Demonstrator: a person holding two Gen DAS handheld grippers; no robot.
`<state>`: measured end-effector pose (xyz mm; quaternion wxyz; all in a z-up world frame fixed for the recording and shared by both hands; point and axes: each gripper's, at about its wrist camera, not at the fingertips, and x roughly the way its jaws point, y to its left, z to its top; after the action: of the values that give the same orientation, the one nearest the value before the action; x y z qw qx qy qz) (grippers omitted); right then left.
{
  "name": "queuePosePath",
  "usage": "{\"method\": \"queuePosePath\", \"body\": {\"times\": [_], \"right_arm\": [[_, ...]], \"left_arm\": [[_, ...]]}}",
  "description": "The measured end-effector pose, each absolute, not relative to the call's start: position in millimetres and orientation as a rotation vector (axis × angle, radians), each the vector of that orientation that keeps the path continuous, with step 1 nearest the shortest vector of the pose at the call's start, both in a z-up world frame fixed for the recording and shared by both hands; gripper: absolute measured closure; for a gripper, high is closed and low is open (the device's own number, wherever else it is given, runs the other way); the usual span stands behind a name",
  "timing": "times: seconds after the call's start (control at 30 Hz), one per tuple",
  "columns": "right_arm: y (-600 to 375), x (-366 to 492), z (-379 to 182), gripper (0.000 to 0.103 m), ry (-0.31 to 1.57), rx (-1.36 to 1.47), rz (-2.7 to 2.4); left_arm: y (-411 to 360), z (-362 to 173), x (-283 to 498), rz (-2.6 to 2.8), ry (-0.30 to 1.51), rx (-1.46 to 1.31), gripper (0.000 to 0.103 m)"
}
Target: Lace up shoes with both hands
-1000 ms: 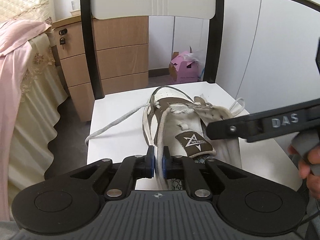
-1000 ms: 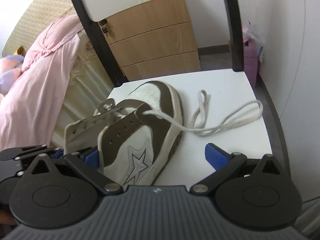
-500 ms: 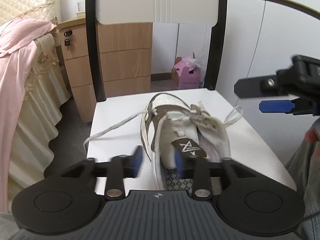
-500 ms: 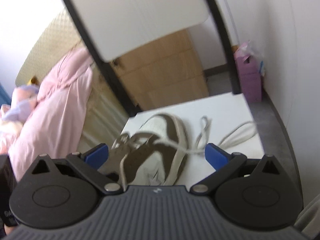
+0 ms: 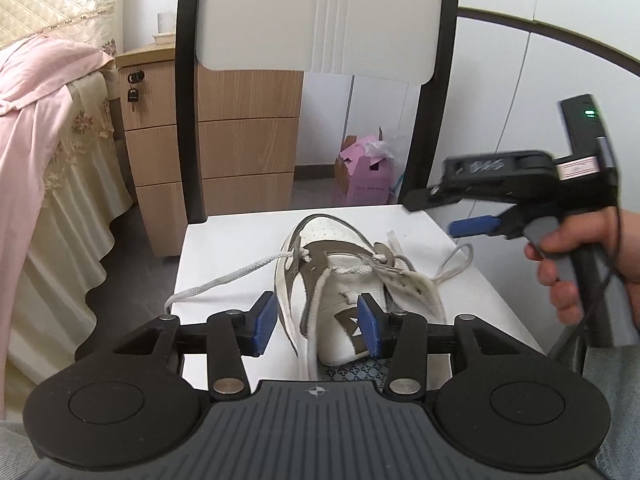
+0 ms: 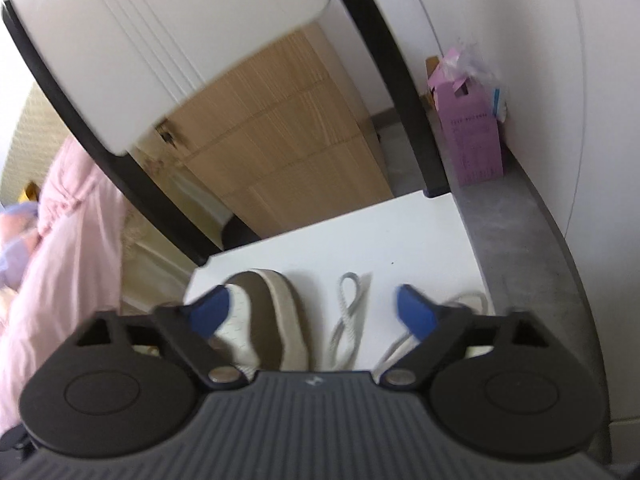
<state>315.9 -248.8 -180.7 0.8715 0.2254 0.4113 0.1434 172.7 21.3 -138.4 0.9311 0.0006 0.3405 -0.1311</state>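
White chair seat point(image 5: 224, 248) held the sneaker point(image 5: 340, 280); left gripper point(image 5: 316, 326) released, lace between; right gripper point(image 6: 312, 310), just narrowing, empty; drawers point(image 5: 248, 152) behind.

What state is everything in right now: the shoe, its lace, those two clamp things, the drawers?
Shoe: on the chair seat, loosely laced, tongue up.
Lace: ends loose, trailing off both sides of the shoe, untied.
Left gripper: open, has just opened; lace runs between its pads, not pinched.
Right gripper: open, empty, jaws just closing a little, above the seat.
Drawers: shut; key in top lock.
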Motion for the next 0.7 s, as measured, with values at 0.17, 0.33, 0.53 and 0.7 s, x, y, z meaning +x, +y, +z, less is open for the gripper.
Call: {"method": "queuePosePath", "body": {"times": [0.17,0.33,0.53,0.7], "right_arm": [[-233.7,336.9,-201.5,0.043,0.895,0.376,0.263],[-223.8,343.5,-212.5,0.06,0.898,0.364,0.265],[-219.6,345.4,-215.8,0.093,0.908,0.351,0.25],[-226.7,340.5,-206.5,0.1,0.863,0.406,0.26]], "left_arm": [[28.6,-136.9,180.4,-0.276,0.7,-0.014,0.054],[33.8,-134.8,182.4,-0.283,0.694,-0.025,0.054],[34.4,-133.0,181.1,-0.286,0.683,-0.022,0.054],[34.5,-132.2,180.9,-0.299,0.668,-0.035,0.054]]}}
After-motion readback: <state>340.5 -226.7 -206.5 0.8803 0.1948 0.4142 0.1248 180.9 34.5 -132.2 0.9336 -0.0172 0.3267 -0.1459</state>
